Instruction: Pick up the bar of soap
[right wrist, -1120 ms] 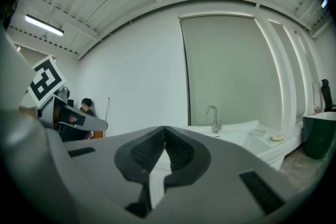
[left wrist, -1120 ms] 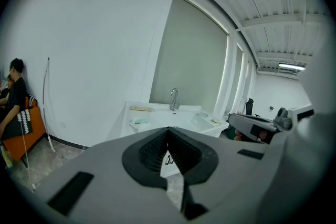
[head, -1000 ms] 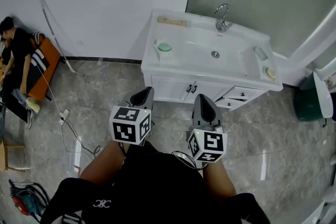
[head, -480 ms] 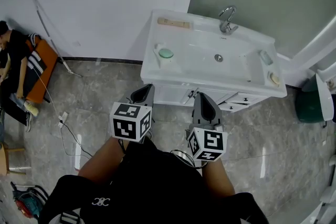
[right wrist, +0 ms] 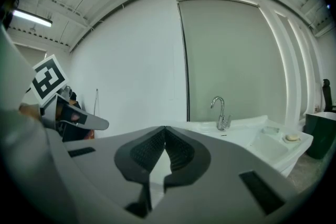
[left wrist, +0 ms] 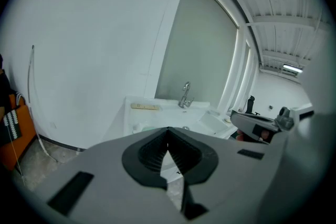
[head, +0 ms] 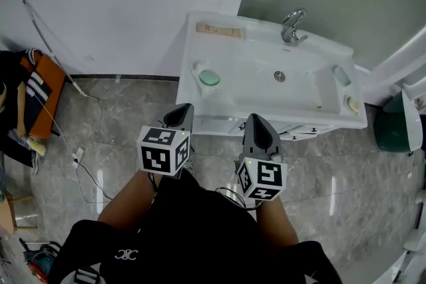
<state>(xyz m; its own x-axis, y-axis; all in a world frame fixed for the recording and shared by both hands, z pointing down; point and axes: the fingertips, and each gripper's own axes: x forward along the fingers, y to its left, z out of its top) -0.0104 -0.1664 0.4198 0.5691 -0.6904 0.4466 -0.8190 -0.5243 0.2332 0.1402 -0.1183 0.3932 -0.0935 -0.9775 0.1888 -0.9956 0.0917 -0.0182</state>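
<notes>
Head view: a white vanity (head: 233,50) stands against the wall, its single basin (head: 279,86) sunk in the middle and one chrome faucet (head: 293,26) rising at the back edge. Before its front edge a person holds two grippers side by side over the grey floor (head: 120,116), both pointing towards the vanity. The left gripper (head: 178,114) has its jaws pressed together with nothing between them, and its own view shows the dark pads meeting at the tip. The right gripper (head: 258,124) is likewise closed and empty.

One beige strip (head: 219,29) lies along the back edge near the back left corner. The one green bar of soap (head: 209,78) sits in a white dish near the front left corner, left of the basin. It reads as a rounded oval with its long axis roughly along the front edge, though it is too small to tell which way its ends point. It lies just beyond the left gripper's tip and a little to that tip's right, clear of it. It is farther from the right gripper, off to that one's left.

At the vanity's right end are two small things: a clear dish (head: 341,74), and nearer the front right corner a pale round piece (head: 351,103).
</notes>
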